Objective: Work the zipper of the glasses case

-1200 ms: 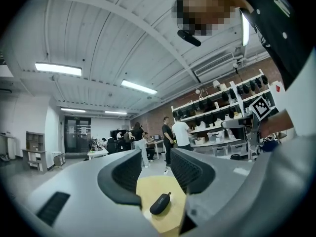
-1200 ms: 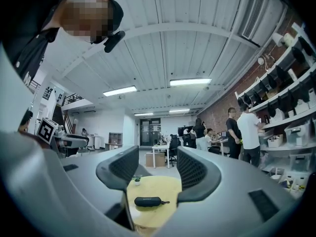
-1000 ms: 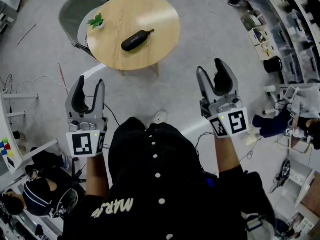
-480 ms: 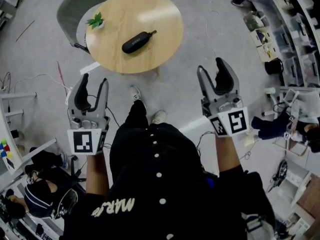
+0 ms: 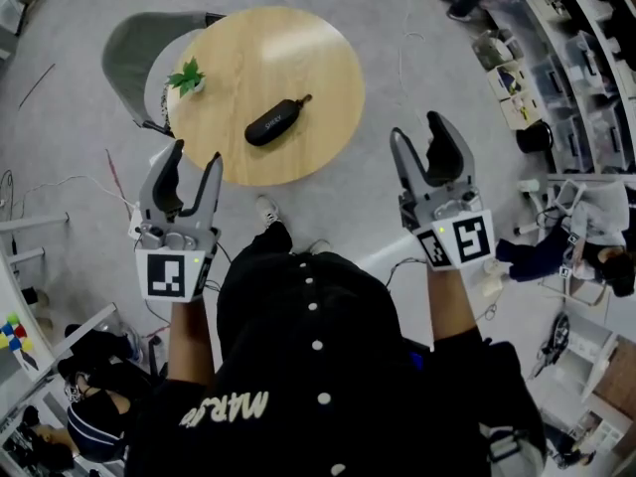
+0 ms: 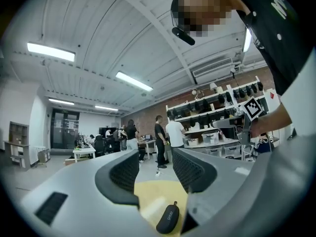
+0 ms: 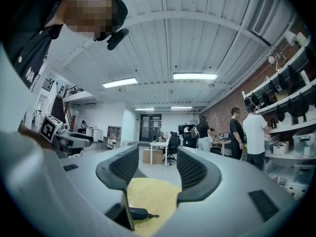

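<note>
Presently I log one glasses case: dark, oblong, lying flat near the middle of a round wooden table, set on a diagonal with a small pull tab at its far right end. I cannot tell from here whether the zipper is run shut. One small potted plant stands at the table's left edge, well apart from the case. One grey chair sits at the table's far left side, partly under the top. Left gripper: held up in the air before the person, near the table's near-left edge as the head view shows it, jaws spread apart with nothing between them. Its own view shows the yellow table top and the case low in the gap, well beyond the pads. Right gripper: raised over the grey floor to the right of the table, jaws likewise parted and empty. Its own view shows the case lying far off, low and left of the gap. Both grippers are well apart from the case. One marker cube on each, left and right, at the hand end. One light shoe shows on the floor beside the table. In the background, several people stand by shelving along a brick wall.
</note>
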Action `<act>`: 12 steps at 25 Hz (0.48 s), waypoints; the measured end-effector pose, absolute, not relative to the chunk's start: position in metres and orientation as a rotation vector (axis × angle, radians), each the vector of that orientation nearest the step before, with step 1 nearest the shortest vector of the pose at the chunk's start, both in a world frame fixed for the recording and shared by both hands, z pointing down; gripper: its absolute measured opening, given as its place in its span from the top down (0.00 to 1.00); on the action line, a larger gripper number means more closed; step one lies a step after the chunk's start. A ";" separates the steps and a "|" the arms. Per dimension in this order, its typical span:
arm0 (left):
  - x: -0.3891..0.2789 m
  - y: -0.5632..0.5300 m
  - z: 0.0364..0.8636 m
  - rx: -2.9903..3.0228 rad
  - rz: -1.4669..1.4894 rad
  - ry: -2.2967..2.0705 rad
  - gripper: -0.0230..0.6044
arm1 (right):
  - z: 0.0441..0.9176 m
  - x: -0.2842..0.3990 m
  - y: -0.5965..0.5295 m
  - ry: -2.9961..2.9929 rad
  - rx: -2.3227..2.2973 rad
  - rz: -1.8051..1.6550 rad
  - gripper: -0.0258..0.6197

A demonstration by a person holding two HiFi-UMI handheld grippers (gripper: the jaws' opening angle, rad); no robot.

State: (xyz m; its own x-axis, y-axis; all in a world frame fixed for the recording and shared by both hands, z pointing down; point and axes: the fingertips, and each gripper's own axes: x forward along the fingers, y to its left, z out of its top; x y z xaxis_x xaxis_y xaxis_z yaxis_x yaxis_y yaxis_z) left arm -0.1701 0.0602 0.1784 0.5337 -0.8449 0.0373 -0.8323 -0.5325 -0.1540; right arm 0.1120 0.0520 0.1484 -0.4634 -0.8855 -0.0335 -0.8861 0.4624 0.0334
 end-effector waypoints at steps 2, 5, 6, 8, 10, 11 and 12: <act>-0.173 0.043 0.179 -2.659 -0.170 1.420 0.64 | 0.147 0.103 0.036 2.677 -1.627 0.081 0.60; -0.178 0.021 0.179 -2.665 -0.184 1.361 0.64 | 0.144 0.090 0.017 2.676 -1.635 0.096 0.60; -0.179 0.014 0.179 -2.672 -0.188 1.344 0.64 | 0.144 0.087 0.011 2.676 -1.639 0.098 0.60; -0.181 0.002 0.179 -2.688 -0.201 1.306 0.64 | 0.144 0.083 0.000 2.679 -1.652 0.098 0.61; -0.181 -0.009 0.181 -2.700 -0.242 1.251 0.64 | 0.147 0.078 -0.011 2.693 -1.665 0.094 0.61; -0.181 -0.014 0.183 -2.709 -0.267 1.224 0.64 | 0.149 0.074 -0.016 2.705 -1.668 0.089 0.60; -0.182 -0.018 0.186 -2.720 -0.289 1.199 0.64 | 0.153 0.071 -0.021 2.722 -1.666 0.081 0.60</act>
